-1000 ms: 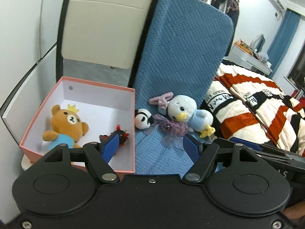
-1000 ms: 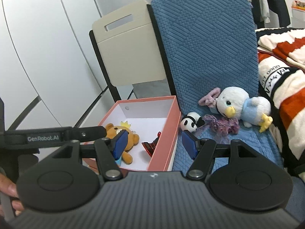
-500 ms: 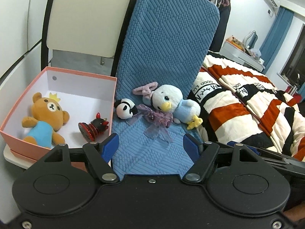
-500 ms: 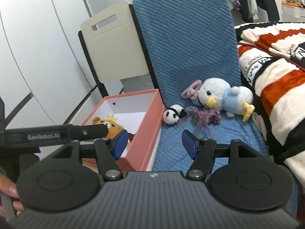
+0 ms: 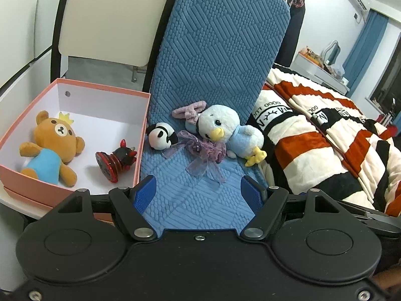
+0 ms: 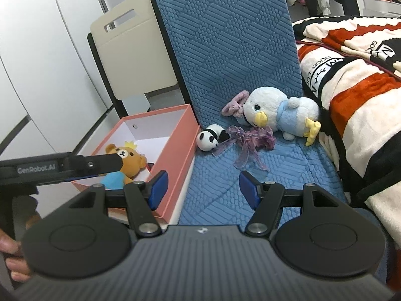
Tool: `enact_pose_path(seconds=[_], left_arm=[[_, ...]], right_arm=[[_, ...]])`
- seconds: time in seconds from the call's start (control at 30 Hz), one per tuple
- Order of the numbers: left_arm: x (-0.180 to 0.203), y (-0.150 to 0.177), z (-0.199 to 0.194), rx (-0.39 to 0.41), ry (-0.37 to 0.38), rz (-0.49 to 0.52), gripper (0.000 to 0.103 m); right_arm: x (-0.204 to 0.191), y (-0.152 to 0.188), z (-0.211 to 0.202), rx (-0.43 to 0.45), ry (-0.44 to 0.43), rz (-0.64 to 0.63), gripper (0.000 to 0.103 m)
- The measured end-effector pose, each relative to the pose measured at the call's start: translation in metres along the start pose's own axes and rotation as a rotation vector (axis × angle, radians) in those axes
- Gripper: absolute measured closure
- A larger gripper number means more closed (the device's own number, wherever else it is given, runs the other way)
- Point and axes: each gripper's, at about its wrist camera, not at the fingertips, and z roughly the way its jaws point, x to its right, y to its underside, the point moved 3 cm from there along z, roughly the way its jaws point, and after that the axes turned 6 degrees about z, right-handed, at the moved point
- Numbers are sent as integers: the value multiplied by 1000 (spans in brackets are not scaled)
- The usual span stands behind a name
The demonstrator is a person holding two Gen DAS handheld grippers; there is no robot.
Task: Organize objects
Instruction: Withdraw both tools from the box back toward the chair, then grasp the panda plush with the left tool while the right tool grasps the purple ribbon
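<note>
A pink box (image 5: 144, 115) (image 6: 180, 135) stands left of the blue chair seat (image 5: 195, 200) (image 6: 288, 165). In it lie a brown bear plush (image 5: 54, 145) (image 6: 126, 156) and a red-black figure (image 5: 117, 159). On the seat lie a small panda plush (image 5: 160, 135) (image 6: 209, 139), a purple ribbon scrunchie (image 5: 205, 150) (image 6: 253, 139), a pink hair tie (image 5: 190, 109) (image 6: 234, 102) and a white-blue bird plush (image 5: 230, 133) (image 6: 278, 114). My left gripper (image 5: 198, 193) is open and empty, short of the scrunchie. My right gripper (image 6: 203, 185) is open and empty above the seat's front.
A striped blanket (image 5: 325, 135) (image 6: 356, 75) lies on the bed right of the chair. A beige chair back (image 5: 112, 17) (image 6: 135, 52) stands behind the box. The left gripper's body (image 6: 62, 168) reaches across the right wrist view over the box.
Both grippers have swung right and forward, from over the box to over the blue seat. The toys on the seat are now nearer and centred. Both stay open.
</note>
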Motion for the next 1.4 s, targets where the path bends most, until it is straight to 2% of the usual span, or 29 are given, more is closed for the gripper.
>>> enact_pose_path(seconds=[0.57, 0.87, 0.97, 1.07, 1.13, 1.2, 1.27, 1.4], left_arm=[[23, 19, 23, -8, 11, 26, 31], [27, 24, 33, -10, 4, 40, 29], [26, 26, 44, -27, -6, 42, 26], [28, 28, 54, -36, -10, 56, 19], [28, 28, 62, -40, -20, 68, 10], [28, 28, 70, -51, -35, 73, 7], [26, 26, 78, -60, -46, 75, 5], [25, 21, 94, -69, -77, 124, 5]], right_arm=[[13, 15, 6, -8, -9, -46, 37], [28, 18, 10, 9, -3, -22, 36], [38, 20, 18, 24, 24, -2, 32], [52, 23, 27, 52, 49, 19, 19], [61, 25, 36, 52, 75, 39, 19], [70, 23, 45, 34, 76, 94, 19], [77, 19, 51, 42, 58, 141, 19], [87, 13, 67, 65, 76, 183, 19]])
